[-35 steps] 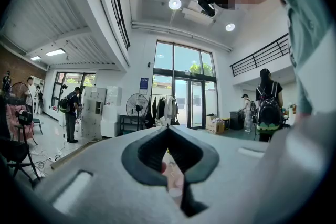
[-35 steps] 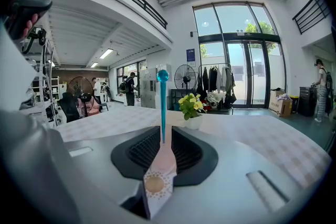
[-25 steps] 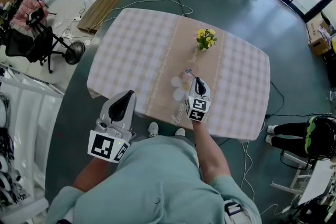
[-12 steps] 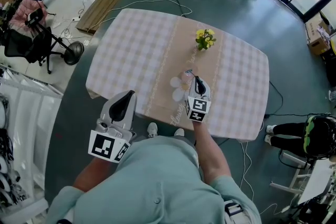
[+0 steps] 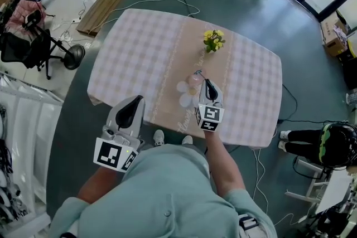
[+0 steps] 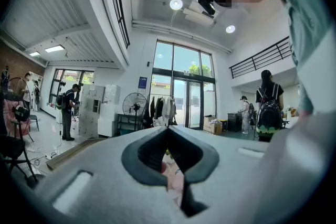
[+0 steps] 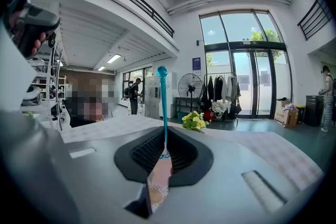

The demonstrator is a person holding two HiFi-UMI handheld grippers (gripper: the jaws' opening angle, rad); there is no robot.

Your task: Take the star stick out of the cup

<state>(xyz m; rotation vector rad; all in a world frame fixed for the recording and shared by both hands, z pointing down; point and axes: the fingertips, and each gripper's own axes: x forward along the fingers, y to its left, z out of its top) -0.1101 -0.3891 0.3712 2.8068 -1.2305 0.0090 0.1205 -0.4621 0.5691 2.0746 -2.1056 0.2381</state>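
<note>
Progress first, working outward from the body. Nearest the person's chest, the left claw point(image 5: 135, 101) hangs short of the bench point(image 5: 134, 47) edge, over the floor. Its own view shows the jaws pressed together with nothing between them, so it looks to have no share in this step.

Further out, the right claw point(image 5: 205, 82) sits above the near part of the tan runner point(image 5: 181, 58) that crosses the checked cloth. In the right gripper view its jaws are clenched on the star stick point(image 7: 164, 107). The thin teal shaft stands nearly upright between the ridged pads, and its top rises well clear above them. So the grasp, the first half of the job, is done.

Just under and beyond that claw's tip, the head view shows the pink cup point(image 5: 194, 80) standing on the runner beside two pale flower-shaped mats point(image 5: 184, 93). The stick's lower end is hidden behind the jaws, so I cannot tell whether it has cleared the rim. The claw stays directly over the cup, so I judge the withdrawal as begun but not finished. What remains is to bring the stick straight up until its foot is free, without tipping the light cup, and then carry it aside.

Further along the runner, well apart from all this, a small bunch of yellow flowers point(image 5: 212, 40) stands undisturbed.
</note>
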